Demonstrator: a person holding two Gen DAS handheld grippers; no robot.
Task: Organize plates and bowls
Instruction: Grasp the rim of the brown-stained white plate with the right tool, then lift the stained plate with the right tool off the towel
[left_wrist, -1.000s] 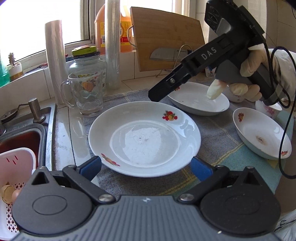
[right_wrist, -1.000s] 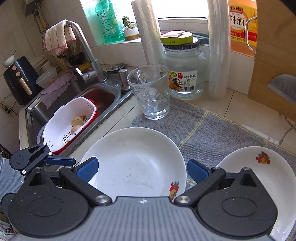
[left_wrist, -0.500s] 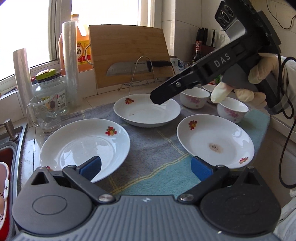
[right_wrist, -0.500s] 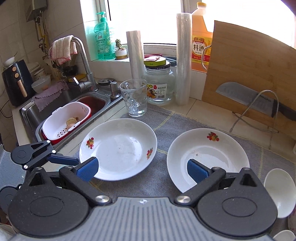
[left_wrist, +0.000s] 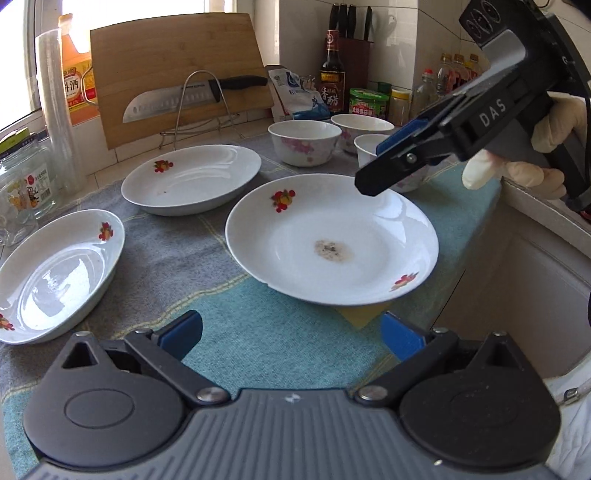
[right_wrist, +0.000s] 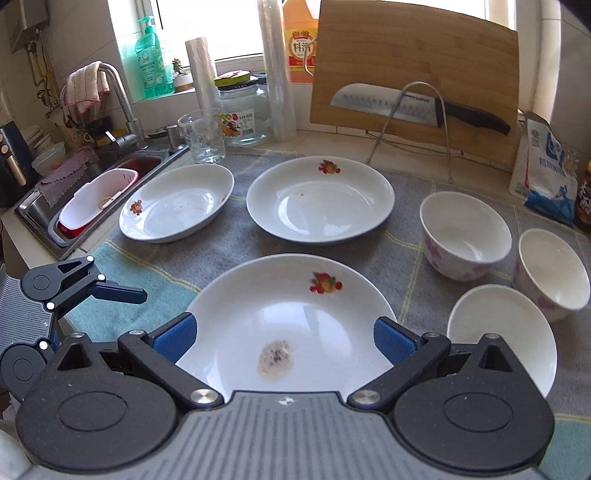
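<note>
Three white plates with fruit prints lie on a grey-teal cloth: a stained near plate (left_wrist: 332, 240) (right_wrist: 288, 321), a back plate (left_wrist: 192, 179) (right_wrist: 319, 199) and a left plate (left_wrist: 55, 273) (right_wrist: 177, 203). Three white bowls with pink flowers (right_wrist: 465, 234) (right_wrist: 550, 271) (right_wrist: 502, 332) stand at the right. My left gripper (left_wrist: 291, 332) is open and empty, just short of the near plate's front rim. My right gripper (right_wrist: 284, 332) is open and hovers over the stained plate; it also shows in the left wrist view (left_wrist: 391, 162).
A cutting board (right_wrist: 413, 74) with a knife (right_wrist: 413, 105) on a wire stand leans at the back. A glass mug (right_wrist: 203, 138), jar (right_wrist: 243, 114) and wrap rolls stand near the sink (right_wrist: 96, 192). Bottles and a salt bag (right_wrist: 550, 173) stand at the right.
Both grippers have swung right, from the left plate by the sink toward the stained near plate. The right gripper has pulled back and now hovers over that plate.
</note>
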